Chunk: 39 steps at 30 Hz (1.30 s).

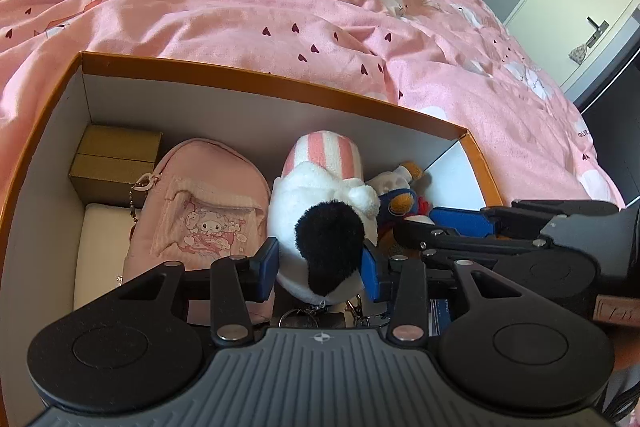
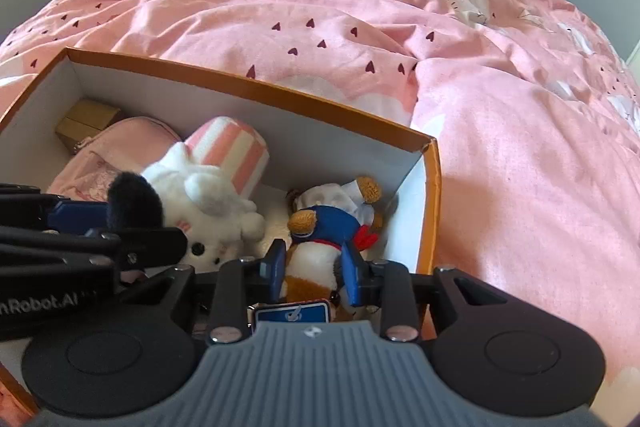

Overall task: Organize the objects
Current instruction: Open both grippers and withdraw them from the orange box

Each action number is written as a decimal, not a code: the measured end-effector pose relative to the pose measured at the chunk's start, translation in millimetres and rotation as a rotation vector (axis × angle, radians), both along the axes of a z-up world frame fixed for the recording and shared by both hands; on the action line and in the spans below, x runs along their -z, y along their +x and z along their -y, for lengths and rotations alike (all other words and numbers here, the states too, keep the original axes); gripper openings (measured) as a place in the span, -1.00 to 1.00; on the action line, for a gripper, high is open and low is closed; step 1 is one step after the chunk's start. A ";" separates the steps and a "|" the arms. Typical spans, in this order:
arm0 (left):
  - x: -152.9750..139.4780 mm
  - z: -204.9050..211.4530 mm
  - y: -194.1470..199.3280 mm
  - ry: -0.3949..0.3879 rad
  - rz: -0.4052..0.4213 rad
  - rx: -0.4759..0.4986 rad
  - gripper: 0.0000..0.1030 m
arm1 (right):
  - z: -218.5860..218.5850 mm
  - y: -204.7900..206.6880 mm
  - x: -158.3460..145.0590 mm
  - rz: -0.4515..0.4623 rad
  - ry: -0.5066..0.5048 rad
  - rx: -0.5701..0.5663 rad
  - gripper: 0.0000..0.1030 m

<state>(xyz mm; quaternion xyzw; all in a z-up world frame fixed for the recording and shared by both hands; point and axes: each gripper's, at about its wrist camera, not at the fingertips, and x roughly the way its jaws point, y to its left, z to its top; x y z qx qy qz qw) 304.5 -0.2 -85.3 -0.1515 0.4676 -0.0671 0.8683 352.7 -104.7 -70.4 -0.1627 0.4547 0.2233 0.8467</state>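
Note:
An orange-rimmed cardboard box (image 1: 256,77) (image 2: 224,77) lies on a pink bed. Inside it my left gripper (image 1: 320,265) has its blue pads on both sides of a white plush with a black ear (image 1: 320,227) and a pink-striped hat; the plush also shows in the right wrist view (image 2: 208,203). My right gripper (image 2: 313,263) has its pads against a small brown-and-white plush dog in a blue outfit (image 2: 316,247), near the box's right wall; the dog shows in the left wrist view (image 1: 400,203). The right gripper (image 1: 448,223) reaches in from the right.
A pink pouch with a cartoon print (image 1: 200,207) (image 2: 100,167) and a gold box (image 1: 116,163) (image 2: 86,121) fill the box's left part. A blue tag (image 2: 292,313) hangs under the dog. The pink duvet (image 1: 320,7) surrounds the box; a door (image 1: 592,7) stands far right.

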 end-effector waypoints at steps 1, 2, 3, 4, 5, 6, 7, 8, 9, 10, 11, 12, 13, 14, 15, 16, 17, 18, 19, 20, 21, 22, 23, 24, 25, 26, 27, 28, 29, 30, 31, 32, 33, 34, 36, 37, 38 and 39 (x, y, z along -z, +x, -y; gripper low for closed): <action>0.9 2.3 1.0 0.011 -0.002 0.009 -0.08 | 0.4 6.4 0.6 -0.017 0.013 -0.011 -0.39; 2.0 6.1 1.4 0.031 -0.002 0.025 -0.08 | 2.2 11.0 -0.3 -0.033 0.031 -0.012 -0.39; 2.9 10.1 2.3 0.054 -0.002 0.042 -0.08 | 3.1 16.5 -1.5 -0.051 0.053 -0.004 -0.39; 3.7 14.1 3.1 0.077 0.000 0.057 -0.08 | 3.7 20.4 -2.9 -0.067 0.069 0.003 -0.39; 4.3 17.3 3.9 0.095 0.002 0.068 -0.08 | 3.8 24.5 -3.4 -0.078 0.081 0.009 -0.39; 4.4 19.9 5.3 0.109 0.002 0.077 -0.08 | 2.2 28.9 -2.7 -0.088 0.090 0.017 -0.39; 4.4 22.4 7.0 0.120 0.001 0.085 -0.08 | 1.3 31.2 -2.1 -0.095 0.095 0.021 -0.39; 4.7 24.5 8.9 0.130 -0.002 0.093 -0.08 | -0.3 31.9 -1.4 -0.098 0.096 0.024 -0.38; 5.2 26.1 10.9 0.136 -0.004 0.098 -0.08 | -2.7 31.9 -0.5 -0.093 0.087 0.023 -0.38; 5.7 26.9 12.6 0.138 -0.008 0.101 -0.08 | -5.2 31.3 0.6 -0.084 0.072 0.020 -0.38; 6.0 26.9 13.8 0.135 -0.014 0.105 -0.07 | -6.6 30.6 1.5 -0.071 0.064 0.017 -0.41; 5.7 27.2 14.1 0.134 -0.016 0.106 -0.07 | -6.7 30.8 2.1 -0.058 0.058 0.014 -0.41; 5.5 27.0 14.0 0.132 -0.016 0.105 -0.04 | -6.3 31.9 3.0 -0.054 0.056 0.007 -0.41; 5.3 26.4 13.3 0.127 -0.015 0.101 0.01 | -5.9 31.7 2.7 -0.054 0.057 0.001 -0.40; 5.2 25.7 12.0 0.123 -0.013 0.095 0.06 | -4.4 30.8 1.5 -0.055 0.065 -0.003 -0.39; 4.8 25.1 10.5 0.119 -0.006 0.089 0.09 | -2.6 29.4 -0.1 -0.055 0.076 -0.009 -0.38; 4.2 24.9 8.4 0.119 0.003 0.083 0.10 | -1.7 28.1 -1.5 -0.058 0.083 -0.016 -0.36; 3.2 25.1 6.1 0.126 0.011 0.077 0.12 | -0.1 26.3 -3.2 -0.063 0.089 -0.017 -0.35; 2.2 25.8 3.8 0.137 0.015 0.072 0.16 | 1.7 24.6 -4.9 -0.066 0.096 -0.011 -0.28; 0.0 26.8 1.7 0.150 0.020 0.067 0.16 | 3.7 22.8 -6.8 -0.065 0.104 -0.007 -0.20; -3.1 27.3 -1.6 0.155 0.031 0.065 0.16 | 6.1 19.9 -9.5 -0.061 0.112 -0.005 -0.17; -6.4 27.6 -5.0 0.153 0.044 0.065 0.19 | 8.2 17.0 -12.5 -0.055 0.117 -0.004 -0.13; -10.1 27.2 -7.9 0.150 0.055 0.064 0.24 | 10.3 13.9 -15.6 -0.046 0.121 -0.004 -0.10; -14.0 27.3 -11.1 0.147 0.066 0.062 0.26 | 12.9 9.9 -19.3 -0.035 0.130 -0.005 -0.09; -17.4 27.4 -14.6 0.147 0.078 0.060 0.28 | 15.6 6.2 -23.4 -0.027 0.140 -0.005 -0.09; -22.2 27.9 -17.9 0.150 0.093 0.058 0.28 | 18.4 2.8 -27.8 -0.019 0.148 -0.004 -0.08; -26.6 28.3 -21.6 0.156 0.107 0.054 0.28 | 21.1 -1.0 -32.4 -0.009 0.157 -0.004 -0.07; -30.9 28.7 -25.4 0.162 0.118 0.054 0.29 | 24.3 -6.7 -38.6 0.008 0.168 -0.006 0.01; -35.7 29.3 -29.5 0.166 0.130 0.053 0.29 | 27.4 -11.7 -43.5 0.025 0.178 -0.006 0.06; -40.1 29.6 -33.6 0.169 0.143 0.052 0.29 | 30.5 -16.7 -48.3 0.041 0.188 -0.005 0.10; -43.9 30.0 -37.8 0.172 0.155 0.051 0.30 | 34.7 -22.4 -54.1 0.056 0.201 -0.004 0.13; -48.7 30.8 -42.5 0.176 0.169 0.051 0.30 | 38.1 -26.9 -58.3 0.065 0.214 -0.003 0.14; -52.4 31.2 -47.4 0.180 0.180 0.051 0.30 | 42.6 -33.1 -63.4 0.073 0.231 0.000 0.14; -56.0 31.4 -52.4 0.182 0.189 0.051 0.30 | 46.5 -38.7 -67.6 0.079 0.246 0.002 0.16; -62.4 31.2 -63.0 0.184 0.201 0.053 0.30 | 54.2 -50.2 -74.4 0.092 0.273 0.005 0.17; -64.9 31.1 -67.5 0.182 0.204 0.056 0.30 | 57.7 -57.2 -77.3 0.099 0.285 0.006 0.18; -67.5 30.8 -73.8 0.178 0.207 0.061 0.30 | 61.2 -64.4 -80.1 0.105 0.296 0.006 0.19; -69.7 30.9 -79.7 0.176 0.211 0.068 0.30 | 64.8 -71.7 -82.3 0.110 0.306 0.006 0.19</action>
